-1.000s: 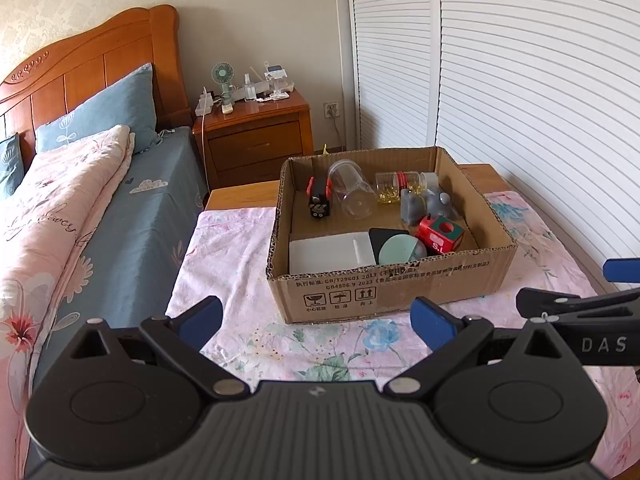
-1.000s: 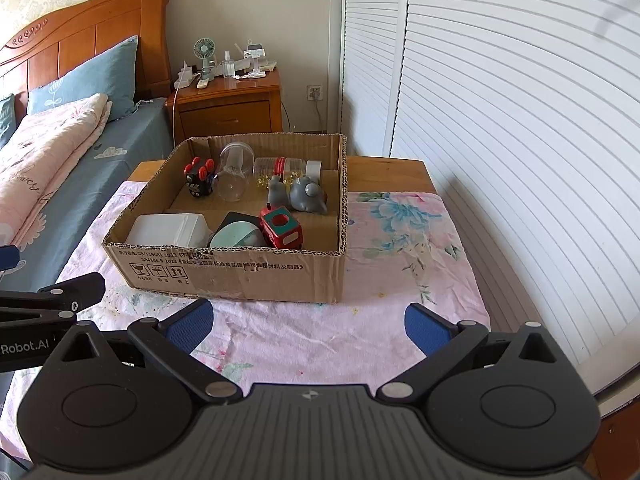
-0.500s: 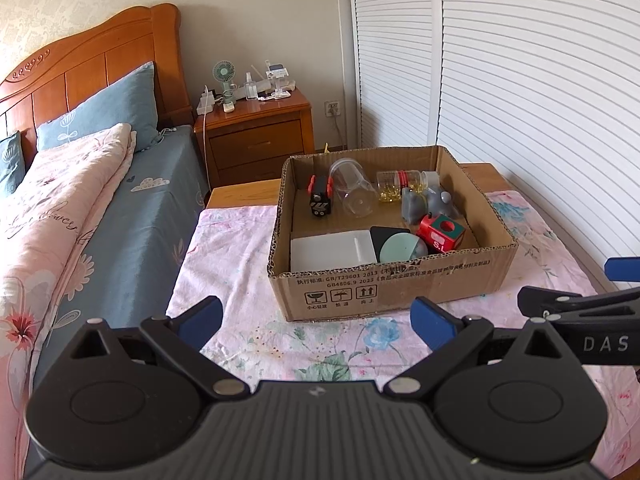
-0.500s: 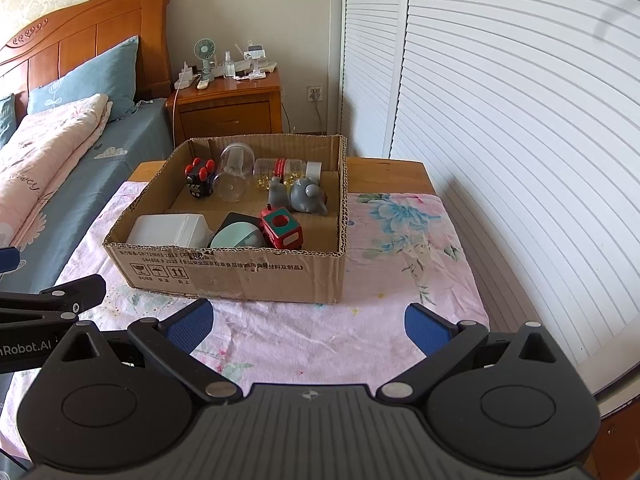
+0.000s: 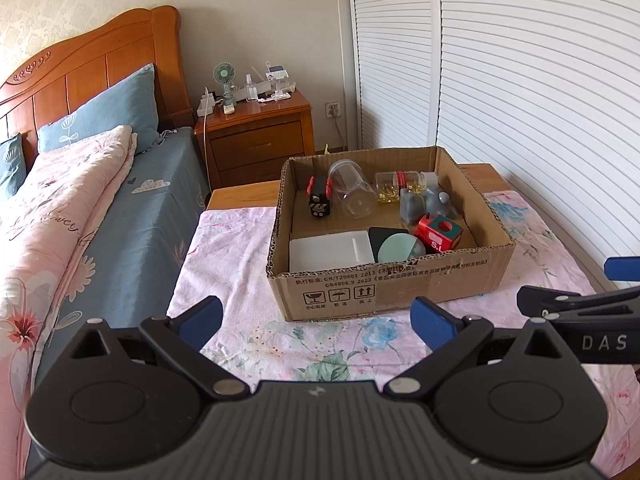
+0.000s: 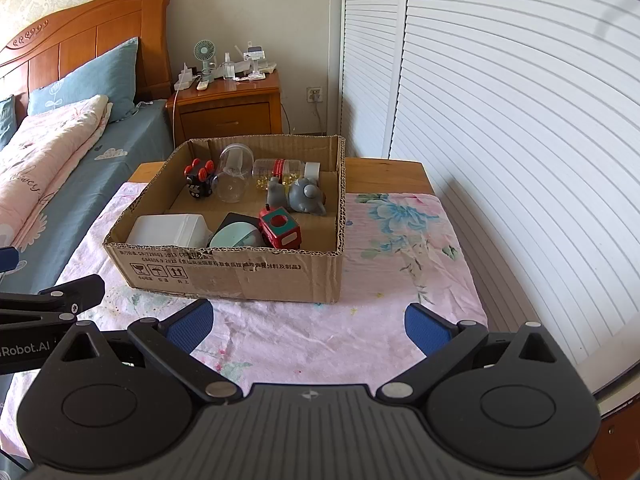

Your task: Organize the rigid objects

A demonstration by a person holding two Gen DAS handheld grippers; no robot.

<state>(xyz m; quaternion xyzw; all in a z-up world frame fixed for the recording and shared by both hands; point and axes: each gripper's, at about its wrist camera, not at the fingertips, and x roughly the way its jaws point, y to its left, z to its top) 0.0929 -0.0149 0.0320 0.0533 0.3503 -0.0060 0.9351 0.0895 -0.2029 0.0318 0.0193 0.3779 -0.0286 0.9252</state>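
Two handheld grippers are seen, each built of matte black plastic. The left gripper [image 5: 316, 318] has a ribbed central body, two round discs, silver pivot screws and blue pads [image 5: 432, 320] on its fingers. The right gripper [image 6: 306, 320] is built alike. White lettering, "DAS" and "Robot.AI", is printed on their sides.

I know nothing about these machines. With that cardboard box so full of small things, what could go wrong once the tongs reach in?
Three risks, as I judge them:
1. The clear jar lies on its side, so a nudge could roll it into the black toy car.
2. The red cube sits tight against the round mint-green thing; the open right tongs might catch both.
3. The cardboard box looks light and may slide on the floral cloth.
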